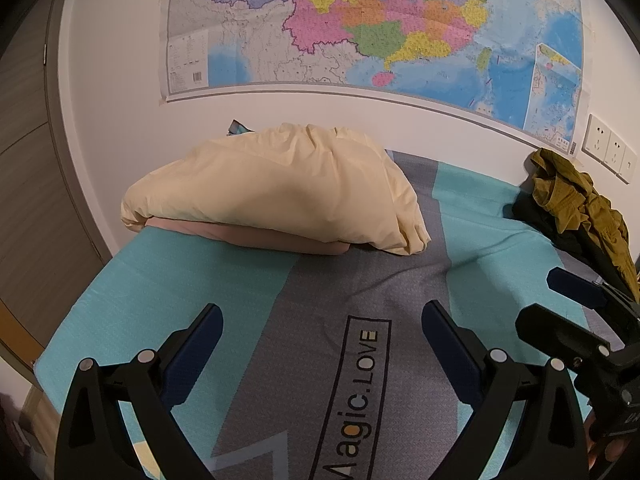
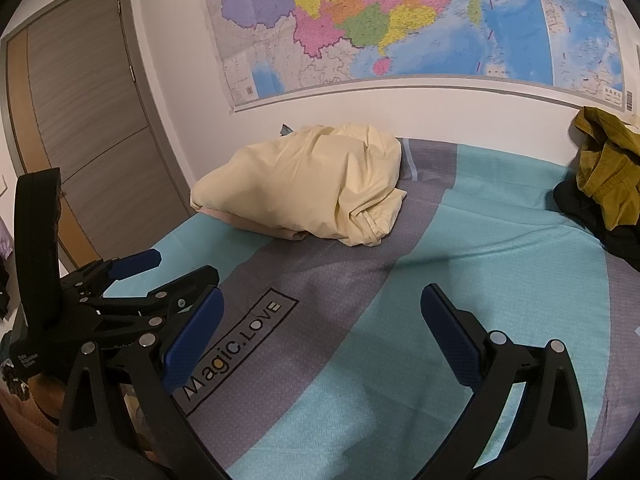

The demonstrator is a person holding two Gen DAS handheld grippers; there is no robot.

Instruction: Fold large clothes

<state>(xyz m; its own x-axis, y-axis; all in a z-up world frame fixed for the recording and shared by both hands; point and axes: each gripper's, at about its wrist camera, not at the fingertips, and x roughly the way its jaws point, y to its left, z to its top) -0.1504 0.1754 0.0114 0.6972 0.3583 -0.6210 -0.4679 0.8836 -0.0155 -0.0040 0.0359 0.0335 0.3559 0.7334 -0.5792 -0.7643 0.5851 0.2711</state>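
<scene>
Both our left claw (image 1: pixel 322 322) and right claw (image 2: pixel 322 306) hover spread over the bed (image 2: pixel 500 280) (olive garment (image 2: pixel 608 164) far right, untouched)

White wall with large colourful map (image 1: pixel 360 28), grey-brown door (image 2: pixel 92 128), wall sockets (image 1: pixel 608 148), dim warm light.

**Two handheld grippers, both spread wide**

The left gripper (image 1: pixel 322 322) hovers with its blue-padded fingers (image 1: pixel 200 344) far apart, holding nothing. The right gripper (image 2: pixel 322 312) sits just beside it, level, jaws equally wide and empty. Both point forward, side by side.
</scene>
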